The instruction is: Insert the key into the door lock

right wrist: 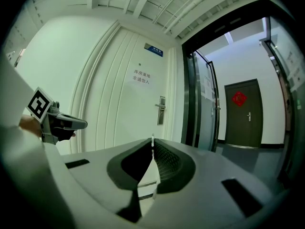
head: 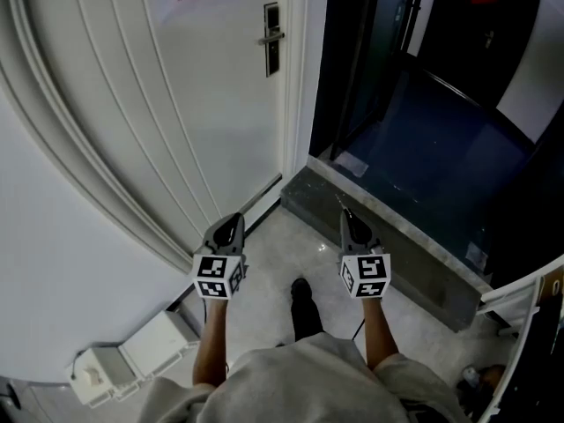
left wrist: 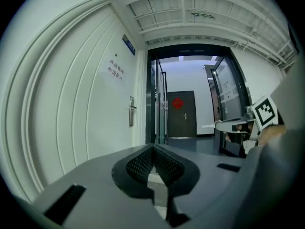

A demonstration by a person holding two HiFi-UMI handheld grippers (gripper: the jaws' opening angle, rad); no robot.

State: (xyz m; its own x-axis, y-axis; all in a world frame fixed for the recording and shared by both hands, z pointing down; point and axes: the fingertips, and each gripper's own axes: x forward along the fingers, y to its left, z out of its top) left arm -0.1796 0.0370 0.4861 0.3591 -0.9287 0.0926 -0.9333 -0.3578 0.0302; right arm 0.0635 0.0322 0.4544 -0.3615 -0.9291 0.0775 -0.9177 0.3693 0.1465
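Lower centre of head view: left gripper (head: 234, 223), jaws together, nothing between them. Just to its right: right gripper (head: 349, 221), jaws pressed on key (right wrist: 152, 140), thin metal tip sticking out past jaws. Farther, upper centre: white door (head: 203, 104), lock (head: 272, 39) with handle, well apart from key. Right of door: dark corridor (head: 423, 130).

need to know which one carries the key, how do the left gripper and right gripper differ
The right gripper is shut on the key, its thin metal tip poking past the jaws; the left gripper is shut on nothing. The left gripper is in front of the white door, the right gripper before the grey threshold. Both are well short of the door lock.
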